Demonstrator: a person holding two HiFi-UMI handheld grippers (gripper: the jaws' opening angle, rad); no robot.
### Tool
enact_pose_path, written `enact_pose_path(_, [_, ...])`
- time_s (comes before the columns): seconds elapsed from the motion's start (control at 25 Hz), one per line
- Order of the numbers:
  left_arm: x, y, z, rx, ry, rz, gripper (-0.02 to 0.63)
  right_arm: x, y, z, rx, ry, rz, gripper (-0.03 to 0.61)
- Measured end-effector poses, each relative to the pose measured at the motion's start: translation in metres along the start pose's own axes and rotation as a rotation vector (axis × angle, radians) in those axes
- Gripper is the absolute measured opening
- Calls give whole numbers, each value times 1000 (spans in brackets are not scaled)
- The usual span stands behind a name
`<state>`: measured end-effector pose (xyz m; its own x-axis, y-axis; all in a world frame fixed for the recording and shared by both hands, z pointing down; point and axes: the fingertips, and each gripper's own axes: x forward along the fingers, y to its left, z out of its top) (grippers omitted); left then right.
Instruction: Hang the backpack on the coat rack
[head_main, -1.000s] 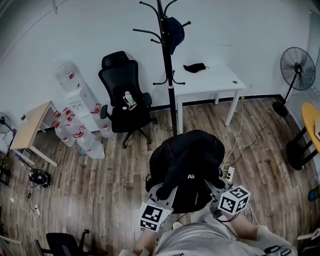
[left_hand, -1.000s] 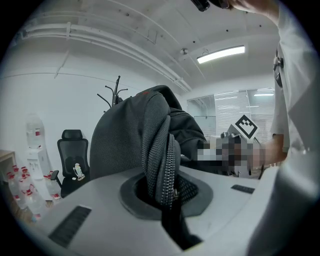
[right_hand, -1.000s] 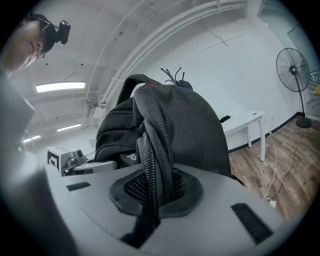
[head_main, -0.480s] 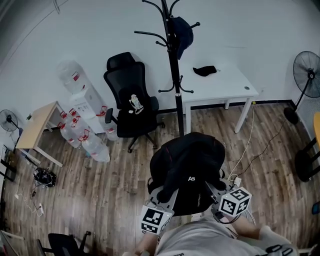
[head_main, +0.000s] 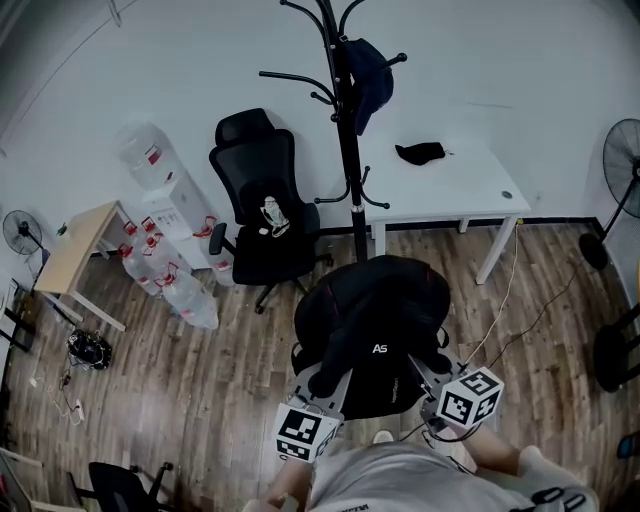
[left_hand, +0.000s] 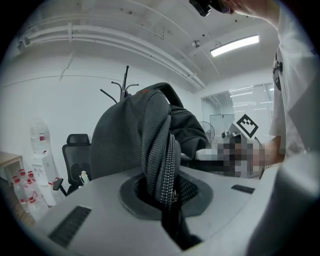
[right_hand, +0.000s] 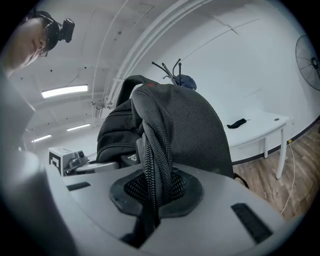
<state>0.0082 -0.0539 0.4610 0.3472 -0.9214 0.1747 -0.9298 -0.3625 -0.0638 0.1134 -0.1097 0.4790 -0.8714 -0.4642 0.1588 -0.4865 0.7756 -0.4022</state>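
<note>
The left gripper (head_main: 322, 385) was clamped tight on the left strap (left_hand: 162, 165) of the black backpack (head_main: 375, 310). The backpack hung between both grippers, near the coat rack (head_main: 349, 160) on the person's side, clear of its hooks. The right gripper (head_main: 428, 375) was pinching the right strap (right_hand: 152, 165).

Office, swivel chair (head_main: 262, 205), desk (head_main: 455, 188), water bottles (head_main: 165, 278)

Looks steeply down from the head onto backpack (head_main: 375, 320) and coat rack (head_main: 350, 150); in both gripper views, faces level, close up, sharing both things.
</note>
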Motion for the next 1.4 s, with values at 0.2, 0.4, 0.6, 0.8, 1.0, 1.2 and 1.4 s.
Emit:
enact_pose_path(0.2, [23,9,8,-4,-11,0,29,12,-18,16,-18,5,2,33])
enact_pose_path(0.4, [43,22,13,6,-6,-13,29,25,-32,28,-7,7,-7,33])
enact_pose_path(0.6, [60,45,13,4,-3,-41,29,47,-42,33,11,13,-29,34])
enact_pose_path(0.8, [74,78,8,-6,-4,-77,29,80,-49,38,15,4,-63,33])
enact_pose_path(1.0, [86,113,6,-5,-8,-112,29,112,-52,43,41,-12,-106,34])
enact_pose_path(1.2, [98,144,14,18,-29,-155,29,137,-52,54,48,-51,-143,34])
enact_pose_path(1.4, [107,174,16,-5,-35,-195,29,164,-51,63,32,-70,-181,33])
